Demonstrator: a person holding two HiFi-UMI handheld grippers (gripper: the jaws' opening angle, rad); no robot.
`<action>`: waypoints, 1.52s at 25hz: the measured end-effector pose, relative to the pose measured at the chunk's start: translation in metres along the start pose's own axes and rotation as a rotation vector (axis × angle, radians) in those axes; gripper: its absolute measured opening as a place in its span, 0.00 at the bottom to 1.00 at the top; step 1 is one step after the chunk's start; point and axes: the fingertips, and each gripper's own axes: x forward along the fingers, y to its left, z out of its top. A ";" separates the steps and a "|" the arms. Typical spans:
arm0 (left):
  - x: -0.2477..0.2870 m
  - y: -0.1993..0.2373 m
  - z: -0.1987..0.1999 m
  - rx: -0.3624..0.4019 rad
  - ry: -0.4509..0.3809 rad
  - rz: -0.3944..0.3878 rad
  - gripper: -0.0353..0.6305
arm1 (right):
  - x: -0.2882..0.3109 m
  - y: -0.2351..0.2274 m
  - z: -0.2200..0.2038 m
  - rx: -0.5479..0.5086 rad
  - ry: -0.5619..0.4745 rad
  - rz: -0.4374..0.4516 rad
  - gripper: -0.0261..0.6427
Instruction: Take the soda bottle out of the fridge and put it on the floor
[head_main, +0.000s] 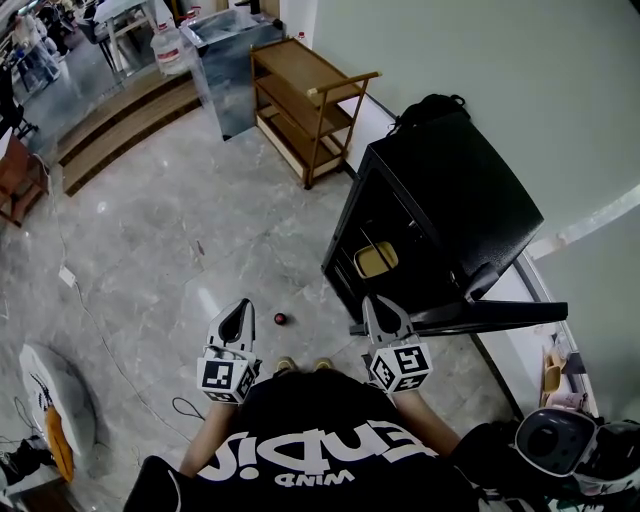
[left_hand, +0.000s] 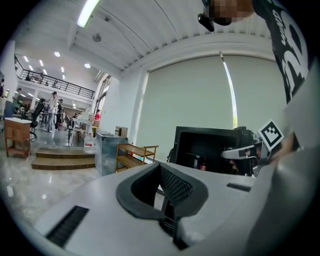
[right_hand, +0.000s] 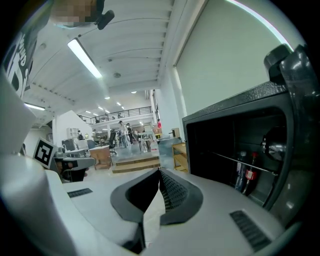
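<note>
The black fridge (head_main: 440, 200) stands open. Inside, under a wire shelf, the soda bottle (right_hand: 250, 176) with a red label stands upright beside a clear bottle (right_hand: 240, 170); their print is too small to read. A yellow thing (head_main: 377, 259) sits inside too. In front of the fridge, the left gripper (head_main: 238, 312) and right gripper (head_main: 378, 308) are both closed and empty. The person's shirt (head_main: 320, 440) reads "WIND".

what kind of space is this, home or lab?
Likely a big open-plan lab or office hall, not a home: a wide polished stone floor, a railed mezzanine above it, and desks with several people standing around in the background.
</note>
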 end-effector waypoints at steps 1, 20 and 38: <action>0.000 0.000 -0.001 0.002 0.002 0.004 0.06 | 0.000 0.000 0.001 0.000 -0.002 0.002 0.07; -0.011 -0.003 -0.004 -0.021 0.015 0.035 0.06 | 0.000 0.012 -0.001 -0.011 -0.008 0.030 0.07; -0.009 -0.001 -0.004 -0.017 0.008 0.040 0.06 | 0.000 0.023 -0.007 -0.015 0.001 0.028 0.07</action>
